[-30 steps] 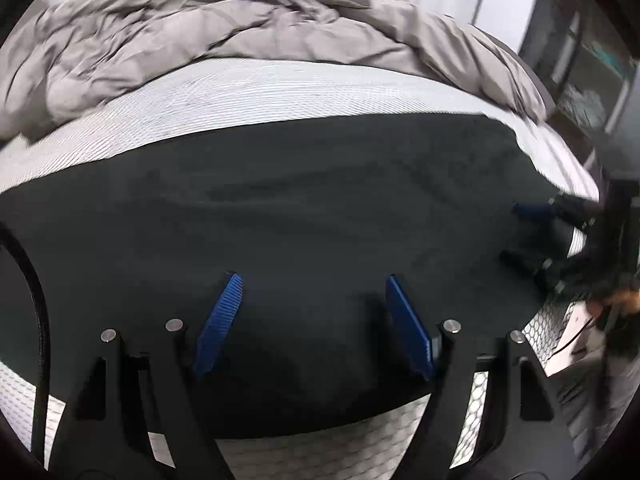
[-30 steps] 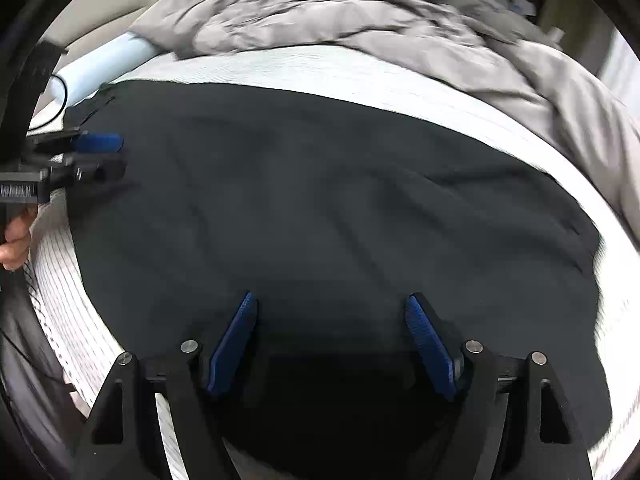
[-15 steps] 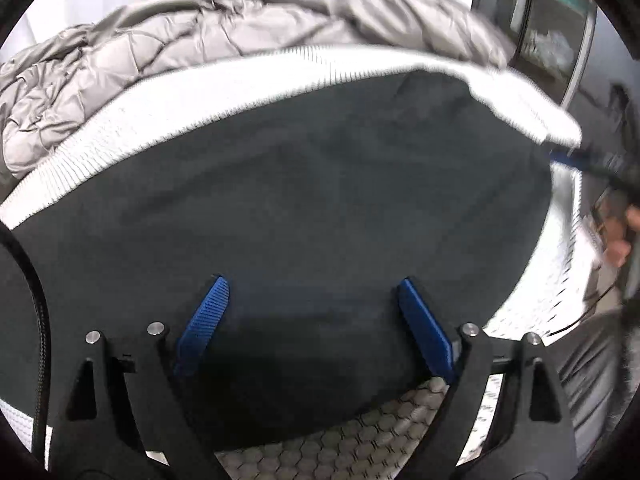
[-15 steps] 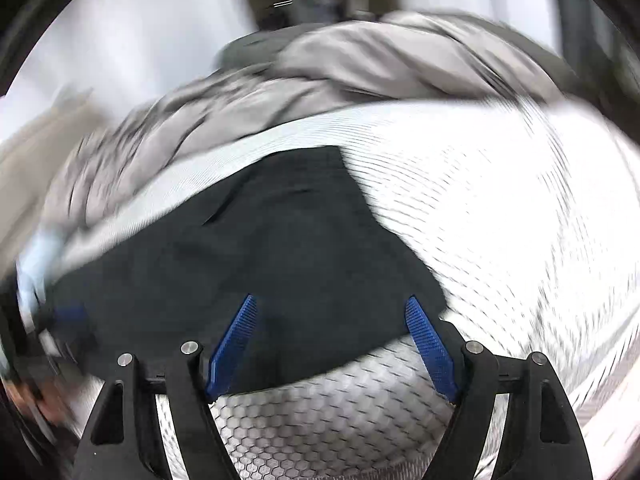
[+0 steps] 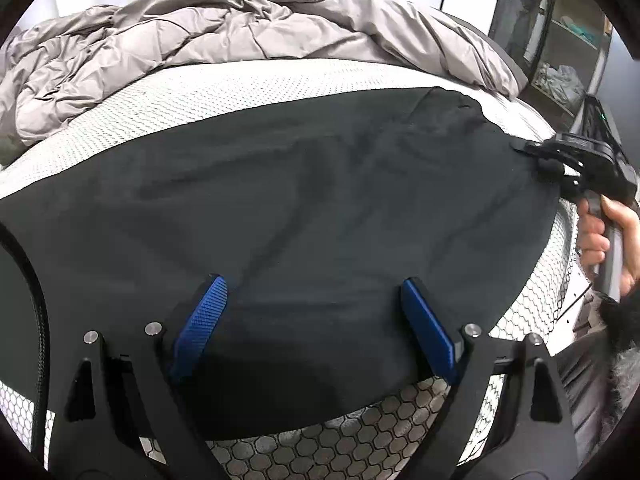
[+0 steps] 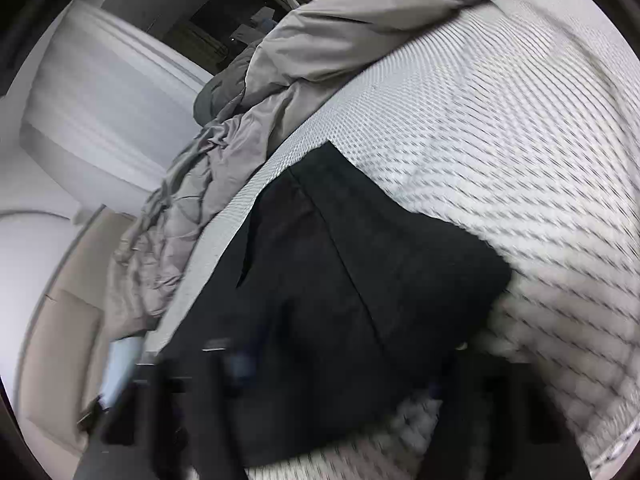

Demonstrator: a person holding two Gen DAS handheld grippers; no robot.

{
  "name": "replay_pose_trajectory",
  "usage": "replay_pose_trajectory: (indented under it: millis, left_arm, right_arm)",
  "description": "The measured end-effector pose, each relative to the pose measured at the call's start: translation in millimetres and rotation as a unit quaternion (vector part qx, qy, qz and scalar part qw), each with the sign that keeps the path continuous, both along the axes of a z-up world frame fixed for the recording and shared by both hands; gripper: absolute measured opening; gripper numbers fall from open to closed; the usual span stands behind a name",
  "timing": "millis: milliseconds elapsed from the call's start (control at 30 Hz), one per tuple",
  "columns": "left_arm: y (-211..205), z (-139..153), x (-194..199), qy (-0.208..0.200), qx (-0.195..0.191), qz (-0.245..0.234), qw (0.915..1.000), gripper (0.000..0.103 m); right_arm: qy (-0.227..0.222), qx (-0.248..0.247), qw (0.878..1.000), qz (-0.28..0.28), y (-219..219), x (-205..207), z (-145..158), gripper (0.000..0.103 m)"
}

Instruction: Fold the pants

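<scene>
Black pants (image 5: 304, 200) lie spread flat on the white mattress (image 5: 248, 92), grey duvet (image 5: 192, 40) bunched behind. Left gripper (image 5: 312, 320) hovers over the near edge, jaws wide apart, nothing pinched. Right gripper (image 5: 536, 152) sits at the far corner, jaws closing on the fabric; grip unclear through blur.

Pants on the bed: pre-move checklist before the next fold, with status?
1. Pants lie flat on the mattress: ok.
2. Left gripper open over the near edge, nothing pinched: ok.
3. Right gripper at the far corner, jaws closing, fabric between them: grip cannot tell.
4. Right wrist view sharp: not ok, blurred.
5. Duvet apart from the pants: ok.
</scene>
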State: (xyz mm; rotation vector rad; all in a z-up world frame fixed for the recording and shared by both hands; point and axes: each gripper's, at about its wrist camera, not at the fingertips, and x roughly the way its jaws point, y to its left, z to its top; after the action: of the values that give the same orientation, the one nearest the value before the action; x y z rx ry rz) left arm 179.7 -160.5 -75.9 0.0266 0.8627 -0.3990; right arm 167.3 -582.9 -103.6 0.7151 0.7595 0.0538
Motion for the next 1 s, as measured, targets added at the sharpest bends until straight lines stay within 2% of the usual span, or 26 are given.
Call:
replay_pose_trajectory:
  millis: [67, 133, 200, 267, 333, 367, 400, 467, 500, 533, 567, 633, 700, 767, 800, 867, 967, 1000]
  left_arm:
    - [5, 3, 0, -0.003, -0.002, 0.005, 1.0000, 0.087]
    - [13, 9, 0, -0.006, -0.012, 0.018, 0.9997, 0.087]
    - [28, 14, 2, -0.007, -0.031, 0.036, 0.9989, 0.087]
    - [48, 17, 5, -0.004, -0.047, 0.066, 0.9967, 0.087]
    - [74, 16, 9, 0.006, -0.070, 0.106, 0.9919, 0.087]
    - [87, 15, 11, 0.016, -0.085, 0.125, 0.9883, 0.087]
    - [101, 14, 13, 0.026, -0.108, 0.143, 0.9835, 0.087]
    - [123, 14, 14, 0.036, -0.146, 0.169, 0.9740, 0.083]
    - [133, 14, 14, 0.038, -0.162, 0.179, 0.9697, 0.081]
    - [139, 14, 14, 0.040, -0.171, 0.183, 0.9673, 0.079]
    - [143, 15, 14, 0.041, -0.182, 0.179, 0.9659, 0.077]
    - [140, 13, 15, 0.047, -0.190, 0.154, 0.9685, 0.067]
    - [127, 11, 17, 0.056, -0.190, 0.122, 0.9726, 0.059]
    - [115, 6, 24, 0.079, -0.202, 0.087, 0.9722, 0.058]
    - [108, 3, 26, 0.092, -0.212, 0.073, 0.9703, 0.056]
    - [96, -6, 28, 0.123, -0.229, 0.049, 0.9644, 0.054]
    - [95, -12, 27, 0.142, -0.253, 0.041, 0.9561, 0.054]
    - [97, -14, 30, 0.154, -0.272, 0.037, 0.9490, 0.055]
  right_arm:
    - [-0.010, -0.036, 0.999, -0.009, 17, 11, 10, 0.023]
    - [-0.040, -0.078, 0.996, -0.004, 44, 19, 31, 0.022]
    - [-0.081, -0.091, 0.992, 0.038, 77, 26, 53, 0.021]
    - [-0.106, -0.102, 0.982, 0.122, 129, 35, 70, 0.021]
    - [-0.109, -0.115, 0.958, 0.237, 190, 44, 75, 0.031]
    - [-0.099, -0.114, 0.946, 0.288, 214, 47, 72, 0.051]
    - [-0.091, -0.104, 0.924, 0.357, 242, 47, 67, 0.064]
    - [-0.082, -0.104, 0.896, 0.424, 268, 37, 61, 0.064]
    - [-0.082, -0.114, 0.885, 0.444, 275, 30, 61, 0.064]
    - [-0.093, -0.126, 0.879, 0.450, 276, 23, 64, 0.064]
    - [-0.106, -0.130, 0.878, 0.448, 272, 17, 68, 0.064]
    - [-0.127, -0.124, 0.887, 0.426, 255, 13, 78, 0.064]
    - [-0.131, -0.143, 0.908, 0.370, 229, 12, 79, 0.068]
    - [-0.109, -0.174, 0.928, 0.310, 205, 18, 72, 0.068]
    - [-0.088, -0.180, 0.938, 0.283, 197, 26, 65, 0.068]
    - [-0.041, -0.162, 0.953, 0.252, 179, 41, 47, 0.068]
    - [-0.007, -0.140, 0.961, 0.239, 167, 50, 30, 0.068]
    - [-0.005, -0.134, 0.961, 0.243, 166, 50, 28, 0.068]
